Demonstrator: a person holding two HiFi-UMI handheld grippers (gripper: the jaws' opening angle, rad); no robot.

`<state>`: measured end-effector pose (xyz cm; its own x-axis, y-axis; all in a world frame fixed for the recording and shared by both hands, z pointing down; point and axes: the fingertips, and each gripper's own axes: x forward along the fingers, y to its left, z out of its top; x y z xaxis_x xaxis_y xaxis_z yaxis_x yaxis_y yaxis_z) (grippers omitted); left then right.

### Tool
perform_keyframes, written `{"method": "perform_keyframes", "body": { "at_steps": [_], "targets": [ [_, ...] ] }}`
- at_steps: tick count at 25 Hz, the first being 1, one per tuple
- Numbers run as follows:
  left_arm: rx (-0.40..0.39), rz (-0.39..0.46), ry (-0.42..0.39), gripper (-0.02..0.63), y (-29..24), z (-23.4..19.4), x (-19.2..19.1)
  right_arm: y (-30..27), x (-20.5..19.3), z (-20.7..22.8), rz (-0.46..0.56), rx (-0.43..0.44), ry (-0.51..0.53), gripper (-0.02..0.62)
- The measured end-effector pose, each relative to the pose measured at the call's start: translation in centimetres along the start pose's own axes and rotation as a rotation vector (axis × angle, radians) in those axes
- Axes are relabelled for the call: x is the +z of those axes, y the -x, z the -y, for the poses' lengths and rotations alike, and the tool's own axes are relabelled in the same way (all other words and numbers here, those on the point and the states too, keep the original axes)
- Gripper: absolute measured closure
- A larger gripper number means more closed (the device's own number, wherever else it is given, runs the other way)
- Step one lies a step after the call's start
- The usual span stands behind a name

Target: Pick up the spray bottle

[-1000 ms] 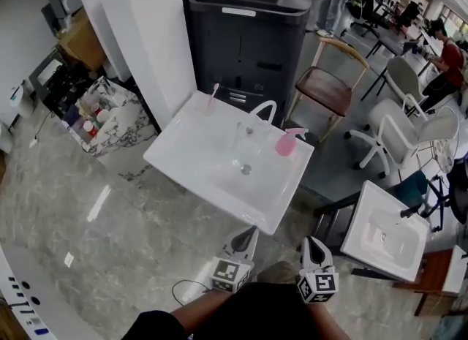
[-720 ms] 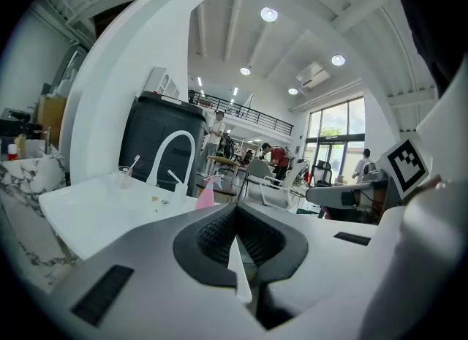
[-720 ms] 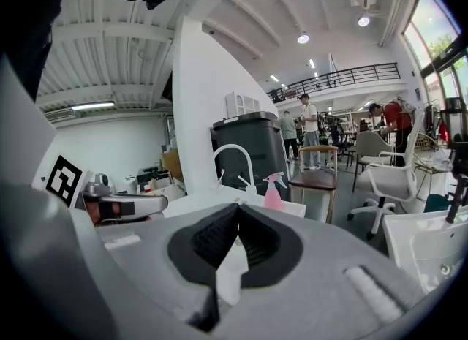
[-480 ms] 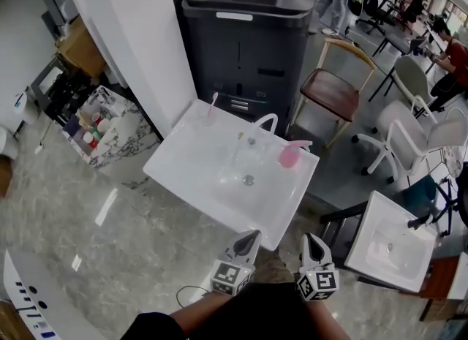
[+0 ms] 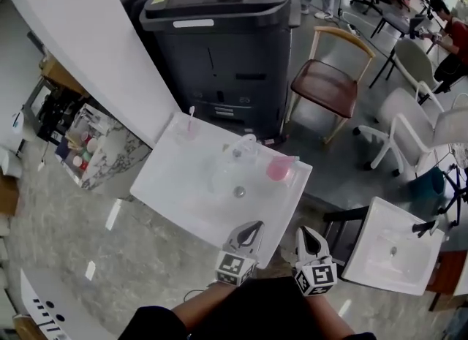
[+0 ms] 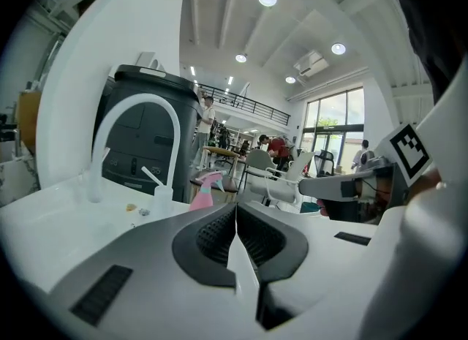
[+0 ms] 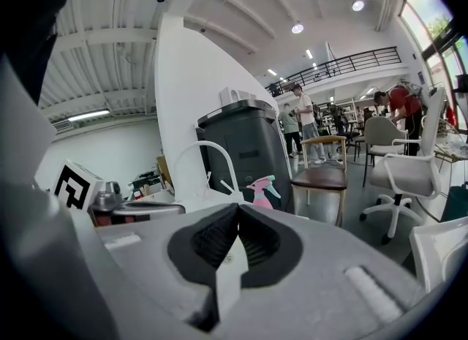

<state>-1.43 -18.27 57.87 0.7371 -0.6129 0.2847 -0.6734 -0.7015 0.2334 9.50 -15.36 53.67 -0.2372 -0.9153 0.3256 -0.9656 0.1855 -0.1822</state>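
Note:
A pink spray bottle [image 5: 279, 168] with a pale green trigger stands at the far right corner of a white sink unit [image 5: 167, 185]; it also shows small in the left gripper view as the spray bottle [image 6: 205, 191] and in the right gripper view as the spray bottle [image 7: 261, 191]. My left gripper [image 5: 252, 227] hangs over the sink's near edge, its jaws shut with nothing between them. My right gripper [image 5: 310, 232] is beside it, just off the sink's near right corner, also shut and empty. Both stay well short of the bottle.
A white arched faucet [image 5: 246, 143] and a drain [image 5: 239, 192] sit mid-sink; a toothbrush in a cup [image 5: 190, 123] stands at the far left corner. Behind are a dark grey cabinet [image 5: 219, 31], a wooden chair [image 5: 326, 82] and white office chairs [image 5: 413, 123]. A second white sink [image 5: 391, 251] lies at right.
I have moved forward toward the sink: it has shifted closer and lower in the head view, and both grippers now reach its near edge. Both stayed shut.

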Motion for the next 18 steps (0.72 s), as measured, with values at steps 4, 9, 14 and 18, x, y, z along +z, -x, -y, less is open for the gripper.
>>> {"method": "perform_keyframes", "body": {
  "at_steps": [4,9,14,18],
  "targets": [
    [0.011,-0.004,-0.011,0.588,-5.7,-1.9,-0.5,-2.6,-0.3,2.6,-0.033,0.024,-0.005,0.596],
    [0.051,-0.049,0.016,0.485,-11.4,-4.5,-1.0,-6.1,-0.7,6.0,-0.072,0.046,-0.02,0.595],
    [0.087,-0.108,0.06,0.356,-16.0,-6.7,-2.6,-8.9,-1.6,8.5,-0.11,0.065,-0.031,0.595],
    [0.085,-0.139,0.064,0.269,-20.2,-8.2,-3.9,-11.2,-2.6,9.5,-0.163,0.093,-0.038,0.596]
  ]
}}
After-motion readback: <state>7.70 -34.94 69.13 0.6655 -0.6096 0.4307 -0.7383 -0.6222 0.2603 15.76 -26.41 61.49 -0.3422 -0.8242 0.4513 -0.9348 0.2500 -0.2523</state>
